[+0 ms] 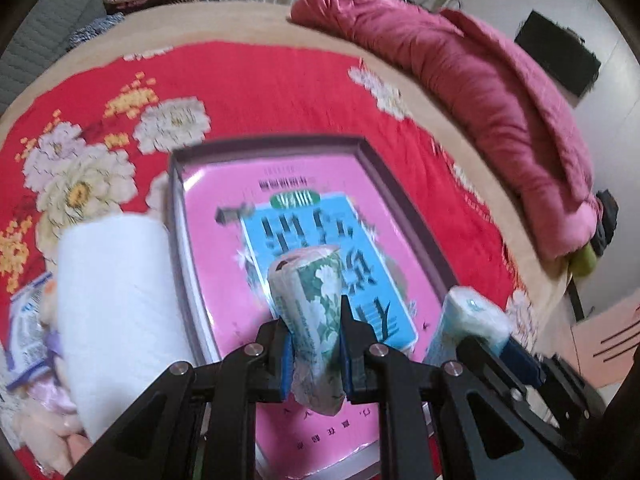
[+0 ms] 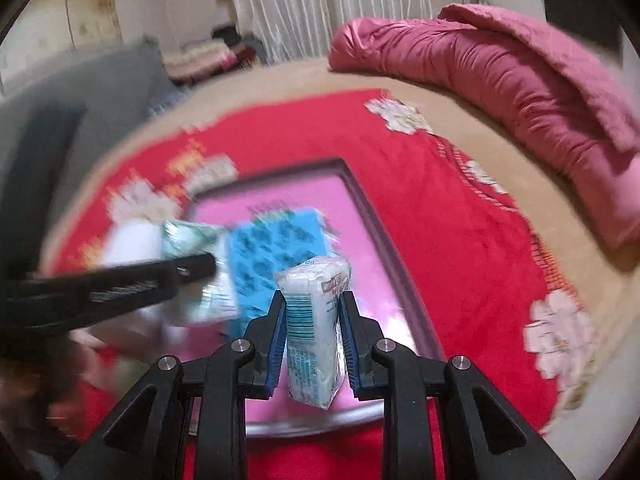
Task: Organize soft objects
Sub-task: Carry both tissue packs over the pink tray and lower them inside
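1. The left gripper [image 1: 316,320] has its 2 fingers closed tight on a floral tissue pack [image 1: 310,304], a soft green-and-white packet squeezed at its middle between the blue pads [image 1: 285,360].
2. That pack hangs above the open box [image 1: 372,160], whose floor shows a pink sheet with a blue printed panel.
3. The right gripper [image 2: 314,316] is clamped on a white tissue pack [image 2: 316,328], barcode side facing the left finger, the packet standing upright between the pads [image 2: 280,340].
4. The white pack also sits over the box [image 2: 360,196], near its front half.
5. In the left wrist view the right gripper [image 1: 492,340] shows at lower right, just beside the box's right wall, with the white tissue pack [image 1: 468,320] in its grip.
6. In the right wrist view the left gripper [image 2: 200,268] reaches in from the left, blurred, with the floral tissue pack [image 2: 192,240] in it.
7. A white paper roll [image 1: 116,304] stands just left of the box, touching or nearly touching its wall.
8. A plush toy [image 1: 52,420] and a blue-and-white packet [image 1: 28,328] lie left of the roll.
9. Everything rests on a red floral blanket [image 1: 260,88]; a pink quilt [image 1: 480,92] lies bunched along the bed's far right edge.
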Motion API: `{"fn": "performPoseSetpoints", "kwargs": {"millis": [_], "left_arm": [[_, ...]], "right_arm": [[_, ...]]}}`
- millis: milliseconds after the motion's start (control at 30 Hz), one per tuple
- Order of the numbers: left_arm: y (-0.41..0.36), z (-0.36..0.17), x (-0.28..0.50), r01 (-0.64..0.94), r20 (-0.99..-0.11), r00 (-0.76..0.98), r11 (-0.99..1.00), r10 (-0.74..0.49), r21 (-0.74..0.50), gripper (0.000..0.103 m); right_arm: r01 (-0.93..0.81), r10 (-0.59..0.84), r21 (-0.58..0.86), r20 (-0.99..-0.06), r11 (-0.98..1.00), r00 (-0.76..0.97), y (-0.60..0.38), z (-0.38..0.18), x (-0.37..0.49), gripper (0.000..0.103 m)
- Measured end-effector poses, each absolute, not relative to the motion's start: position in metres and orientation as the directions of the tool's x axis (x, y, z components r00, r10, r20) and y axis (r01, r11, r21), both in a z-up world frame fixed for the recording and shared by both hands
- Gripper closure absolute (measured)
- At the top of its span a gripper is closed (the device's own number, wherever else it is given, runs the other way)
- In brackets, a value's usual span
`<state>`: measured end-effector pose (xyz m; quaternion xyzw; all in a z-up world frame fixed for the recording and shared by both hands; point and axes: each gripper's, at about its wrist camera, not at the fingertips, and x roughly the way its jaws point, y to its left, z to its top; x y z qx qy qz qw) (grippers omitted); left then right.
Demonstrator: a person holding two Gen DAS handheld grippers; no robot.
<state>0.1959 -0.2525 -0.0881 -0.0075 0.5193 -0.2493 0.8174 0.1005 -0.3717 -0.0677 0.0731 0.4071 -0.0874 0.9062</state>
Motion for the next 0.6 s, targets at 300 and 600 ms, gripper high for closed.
{"fn": "performPoseSetpoints", "kwargs": {"millis": [300, 600], "left_arm": [[-0.248, -0.111, 0.196, 0.389, -0.875, 0.290, 0.883, -0.388, -0.263, 0.084], [-0.245, -0.111, 0.197, 0.394, -0.875, 0.290, 0.881, -0.389, -0.261, 0.083]], "right_arm": [[0.214, -0.229, -0.122, -0.765, 0.969, 0.602, -0.356, -0.102, 0.117, 0.076], [0.227, -0.120, 0.028, -0.783, 0.973, 0.610, -0.365, -0.104, 0.117, 0.067]]}}
